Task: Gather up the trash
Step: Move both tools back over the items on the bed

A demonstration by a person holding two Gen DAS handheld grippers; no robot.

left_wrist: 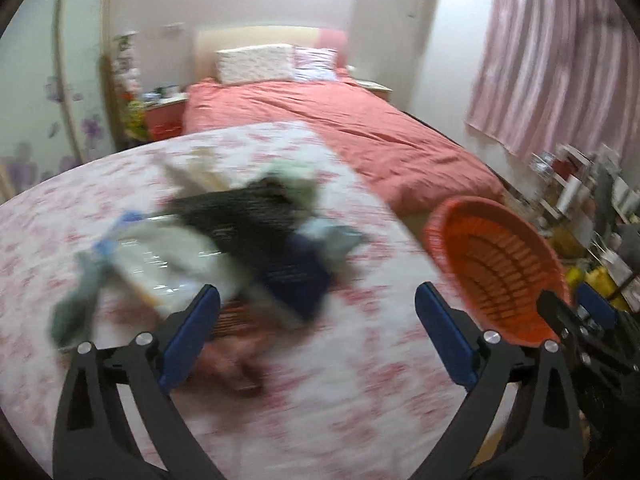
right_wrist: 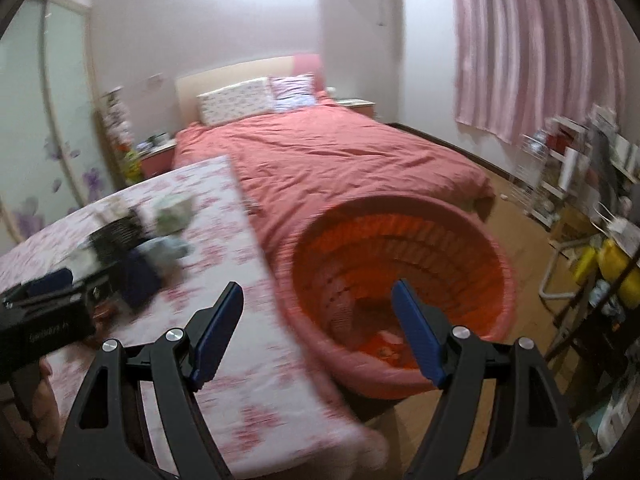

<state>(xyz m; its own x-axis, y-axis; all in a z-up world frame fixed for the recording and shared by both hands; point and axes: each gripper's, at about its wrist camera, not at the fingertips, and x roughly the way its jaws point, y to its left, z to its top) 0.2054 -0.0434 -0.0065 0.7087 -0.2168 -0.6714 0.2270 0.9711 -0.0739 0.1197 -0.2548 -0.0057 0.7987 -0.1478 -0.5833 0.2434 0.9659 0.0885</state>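
Two pairs of tongs are in my hands, and both stand wide apart with nothing between their blue pads. My left tongs (left_wrist: pixel 318 300) hang over the surface covered in a white cloth with pink flowers (left_wrist: pixel 360 400), and just ahead of them lies the blurred heap of trash (left_wrist: pixel 256 240): a black wrapper, a clear plastic bag, a dark blue packet and pale green and light blue scraps, all touching or overlapping. My right tongs (right_wrist: pixel 318 300) reach over the round orange plastic basket with slatted walls (right_wrist: pixel 496 264), which sits just right of the surface's edge. Small bits lie on its bottom, too blurred to name. Beyond both tongs stretches the bed with a coral-red cover (right_wrist: pixel 340 160).
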